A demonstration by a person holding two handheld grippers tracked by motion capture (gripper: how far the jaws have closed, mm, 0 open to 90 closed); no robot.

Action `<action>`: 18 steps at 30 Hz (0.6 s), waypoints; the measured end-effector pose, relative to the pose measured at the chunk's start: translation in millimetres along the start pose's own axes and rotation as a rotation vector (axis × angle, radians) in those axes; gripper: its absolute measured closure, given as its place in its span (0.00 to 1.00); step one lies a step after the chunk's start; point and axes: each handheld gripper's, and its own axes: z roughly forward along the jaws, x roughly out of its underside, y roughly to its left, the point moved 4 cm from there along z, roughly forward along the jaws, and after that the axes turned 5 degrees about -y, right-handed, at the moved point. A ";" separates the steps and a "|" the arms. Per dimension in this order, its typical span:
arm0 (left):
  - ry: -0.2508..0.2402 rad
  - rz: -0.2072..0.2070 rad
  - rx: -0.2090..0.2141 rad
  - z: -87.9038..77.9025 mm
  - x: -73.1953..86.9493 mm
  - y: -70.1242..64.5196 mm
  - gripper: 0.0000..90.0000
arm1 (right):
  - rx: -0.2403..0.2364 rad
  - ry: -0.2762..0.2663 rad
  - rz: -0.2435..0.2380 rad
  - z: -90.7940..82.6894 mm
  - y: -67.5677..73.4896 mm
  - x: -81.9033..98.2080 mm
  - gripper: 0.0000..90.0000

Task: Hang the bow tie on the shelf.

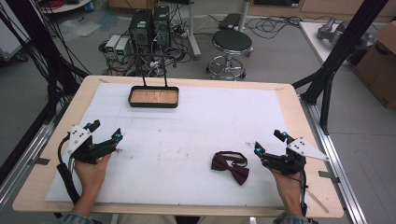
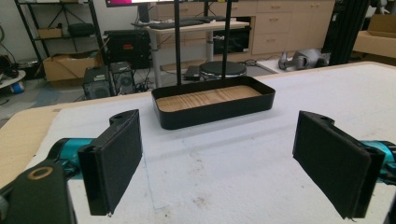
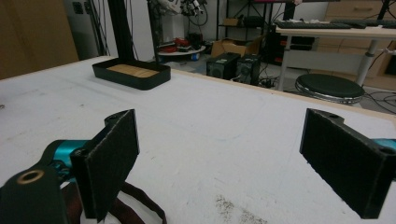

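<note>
A dark red bow tie (image 1: 229, 166) with a thin strap lies flat on the white mat near the front right. My right gripper (image 1: 270, 142) rests just right of it, jaws wide open and empty; in the right gripper view the bow tie's strap (image 3: 140, 205) peeks out below the left jaw. My left gripper (image 1: 106, 129) sits at the front left, also open with nothing between its pads (image 2: 116, 158). A black tray (image 1: 153, 97) with a wooden floor stands at the back of the mat, seen ahead in the left gripper view as the tray (image 2: 215, 112).
The white mat (image 1: 187, 135) covers most of the wooden table (image 1: 299, 140). Two thin black posts (image 2: 177, 42) rise behind the tray. A round stool (image 1: 232, 43) and computer boxes (image 1: 149, 25) stand on the floor beyond the table's far edge.
</note>
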 end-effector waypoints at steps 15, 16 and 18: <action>0.003 -0.002 -0.005 3.0 1.3 0.4 0.18 | -0.099 0.027 0.001 3.7 8.7 4.8 0.16; 0.001 -0.004 -0.006 3.1 1.3 0.5 0.18 | -0.108 0.028 -0.005 4.0 9.9 5.1 0.16; 0.002 -0.005 -0.005 3.1 1.4 0.7 0.18 | -0.132 0.035 -0.019 4.7 12.5 5.7 0.18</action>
